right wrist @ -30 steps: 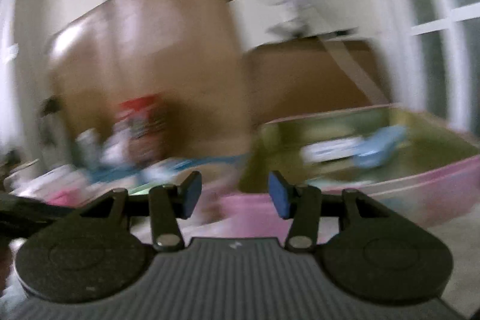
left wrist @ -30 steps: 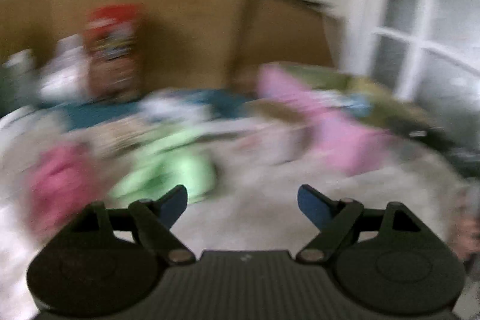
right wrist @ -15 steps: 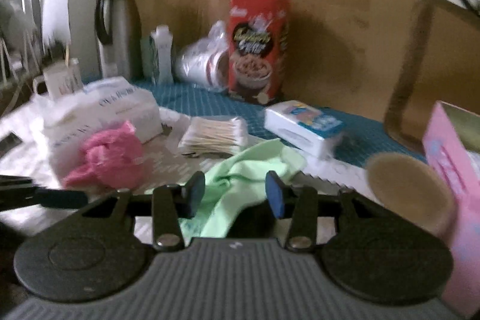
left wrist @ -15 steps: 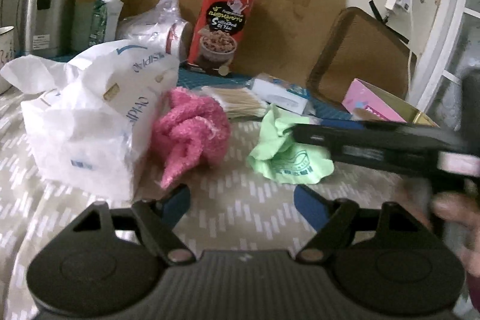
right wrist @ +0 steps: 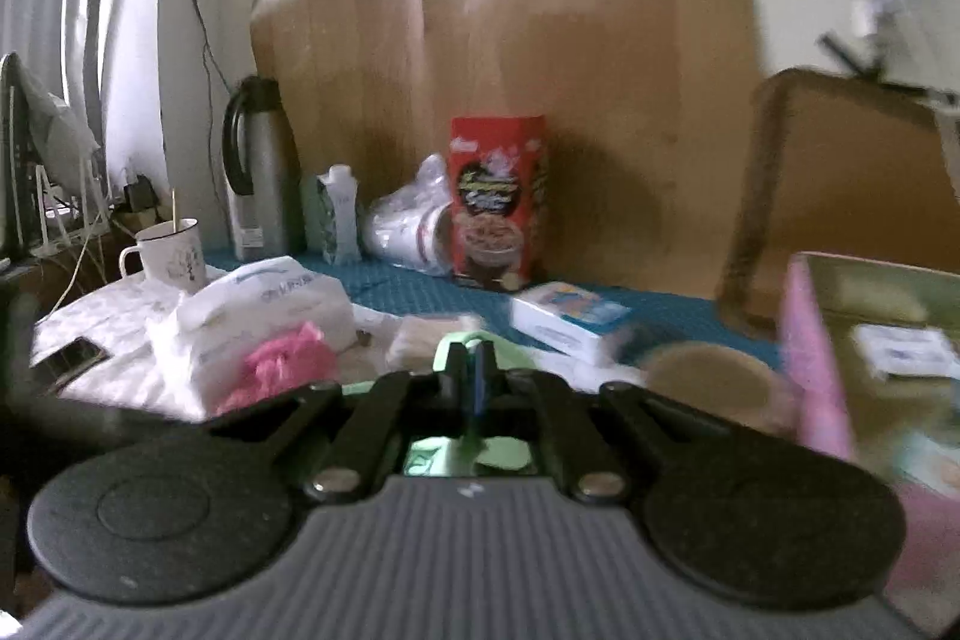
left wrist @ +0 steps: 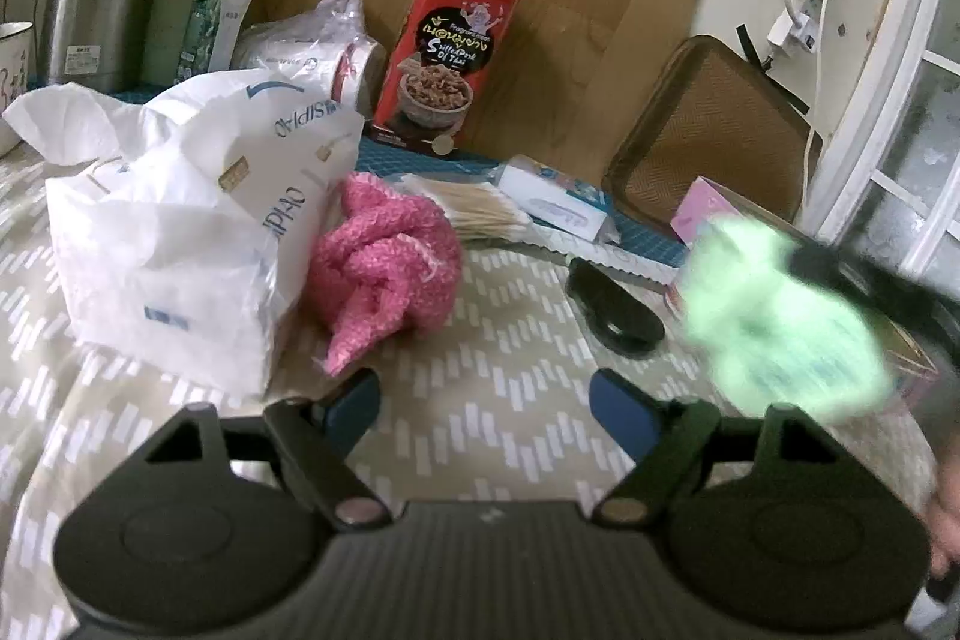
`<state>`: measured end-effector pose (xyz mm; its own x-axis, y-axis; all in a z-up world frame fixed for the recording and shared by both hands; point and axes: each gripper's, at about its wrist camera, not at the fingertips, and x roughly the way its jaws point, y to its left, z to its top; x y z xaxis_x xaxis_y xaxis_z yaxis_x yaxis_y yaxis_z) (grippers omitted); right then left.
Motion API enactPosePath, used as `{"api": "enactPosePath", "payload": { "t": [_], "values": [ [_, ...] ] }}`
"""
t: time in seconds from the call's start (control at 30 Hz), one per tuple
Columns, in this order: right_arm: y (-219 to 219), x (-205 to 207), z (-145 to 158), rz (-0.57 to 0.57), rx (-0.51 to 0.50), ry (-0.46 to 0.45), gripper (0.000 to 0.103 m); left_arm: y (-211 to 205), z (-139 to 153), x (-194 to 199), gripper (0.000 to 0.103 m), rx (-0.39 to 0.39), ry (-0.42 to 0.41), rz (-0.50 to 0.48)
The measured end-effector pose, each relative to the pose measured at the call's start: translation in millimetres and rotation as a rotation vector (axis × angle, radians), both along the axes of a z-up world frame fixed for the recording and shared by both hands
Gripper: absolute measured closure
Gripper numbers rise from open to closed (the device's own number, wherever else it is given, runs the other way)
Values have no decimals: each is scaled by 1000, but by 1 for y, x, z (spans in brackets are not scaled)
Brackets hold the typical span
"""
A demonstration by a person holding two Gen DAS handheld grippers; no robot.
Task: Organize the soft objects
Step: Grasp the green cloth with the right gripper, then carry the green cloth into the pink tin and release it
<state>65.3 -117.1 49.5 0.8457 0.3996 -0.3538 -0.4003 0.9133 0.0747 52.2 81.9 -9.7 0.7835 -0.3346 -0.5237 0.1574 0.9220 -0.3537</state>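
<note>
The table (left wrist: 492, 340) wears a beige chevron-patterned cloth, with a blue mat along the back. On it at the left sits a white plastic bag (left wrist: 180, 232), and touching its right side lies a crumpled pink fuzzy cloth (left wrist: 384, 256). A pink box (right wrist: 840, 358) stands open at the right. The green cloth (left wrist: 774, 316), blurred, hangs lifted off the table just beside that box, pinched in the closed jaws of the right gripper (right wrist: 471, 376). The left gripper (left wrist: 485, 403) hovers near the pink cloth, its jaws opening with nothing between them.
</note>
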Motion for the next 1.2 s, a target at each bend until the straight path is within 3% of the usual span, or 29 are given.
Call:
{"api": "enactPosePath", "payload": {
  "t": [0.17,0.3,0.4,0.47,0.5,0.53,0.63,0.8,0.9,0.97,1.0,1.03,1.1,1.2],
  "values": [
    [-35,-72,-14,-72,-51,-21,98,-10,3,-1,25,20,-2,-34],
    [-67,-91,-42,-202,-79,65,94,-43,12,-9,25,21,-5,-146],
    [-89,-94,-52,-375,-140,70,91,-78,22,-15,24,46,-21,-256],
    [-107,-97,-53,-417,-97,89,78,-101,28,-19,25,46,-17,-334],
    [-115,-102,-51,-422,-52,90,63,-112,31,-20,25,40,-10,-376],
    [-122,-105,-49,-414,-10,81,55,-122,32,-20,25,37,-5,-407],
    [-133,-119,-46,-368,33,47,54,-151,35,-18,24,48,-2,-477],
    [-127,-139,-56,-204,36,75,54,-195,31,3,21,103,12,-542],
    [-111,-142,-63,-171,-52,64,55,-219,23,10,22,126,32,-599],
    [-104,-140,-68,-164,-109,64,72,-233,12,15,39,144,75,-632],
    [-103,-134,-71,-159,-118,76,86,-238,5,17,49,147,102,-651],
    [-102,-127,-74,-157,-121,90,95,-239,5,13,57,153,64,-642],
    [-104,-115,-76,-159,-86,77,99,-240,7,11,68,159,78,-654],
    [-109,-98,-72,-178,-26,91,99,-236,26,8,68,140,52,-647]
  ]
}}
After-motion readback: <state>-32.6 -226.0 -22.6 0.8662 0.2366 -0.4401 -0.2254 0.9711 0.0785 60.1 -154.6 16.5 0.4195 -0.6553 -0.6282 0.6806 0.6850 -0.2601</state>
